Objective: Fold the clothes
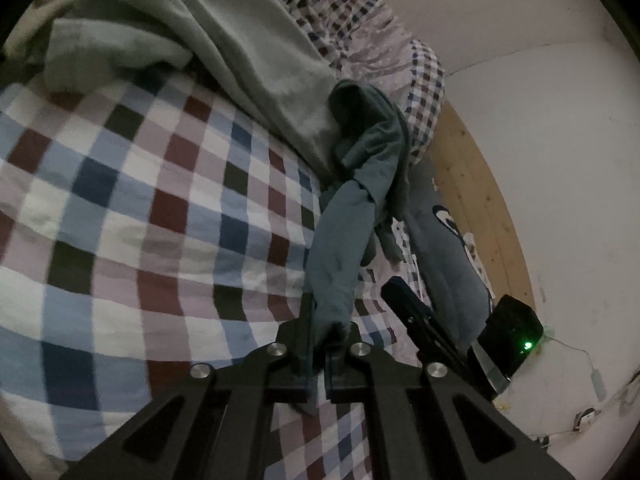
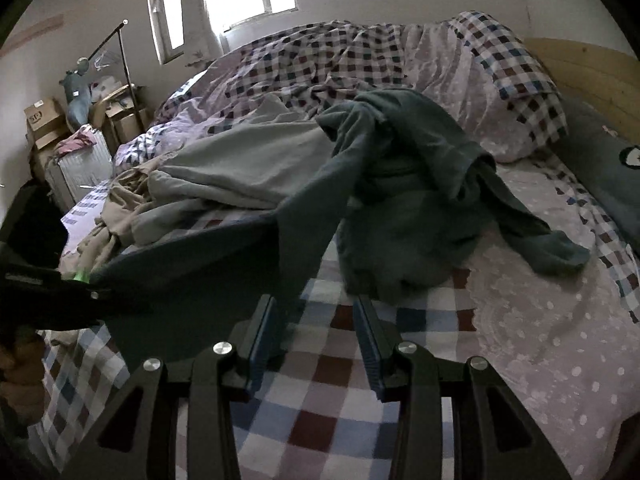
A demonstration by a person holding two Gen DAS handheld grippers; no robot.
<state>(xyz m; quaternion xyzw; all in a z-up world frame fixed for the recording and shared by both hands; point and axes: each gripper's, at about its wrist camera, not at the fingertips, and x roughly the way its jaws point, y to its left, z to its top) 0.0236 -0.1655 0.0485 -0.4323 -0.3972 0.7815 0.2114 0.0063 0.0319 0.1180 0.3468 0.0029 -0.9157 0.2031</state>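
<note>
From the left wrist, the left tongs [image 1: 320, 344] are pinched tight on a fold of the dark green top [image 1: 344, 240]. The cloth stretches up and away from them, toward a bunched heap near the edge of the bed. Under it lies the checked blanket [image 1: 140, 220] with blue, red and white squares. A pale green cloth [image 1: 224, 40] lies behind, touching the dark top. The right tongs [image 1: 412, 312] show to the right, just beside the stretched cloth. A black box with a small green light [image 1: 516, 336] sits by the wooden bed frame [image 1: 476, 200].

From the right wrist, the right tongs [image 2: 316, 332] stand partly open with nothing between them. They hang over the checked blanket [image 2: 320, 412]. The dark green top [image 2: 404, 184] lies in a heap just ahead, one sleeve flopped to the right. Part of it pulls to the left, toward the left tongs [image 2: 48, 288] and a hand [image 2: 20, 368]. The pale green cloth [image 2: 240, 164] lies behind. A cardboard box [image 2: 44, 120] by the wall has a mark too blurred to read.
</note>
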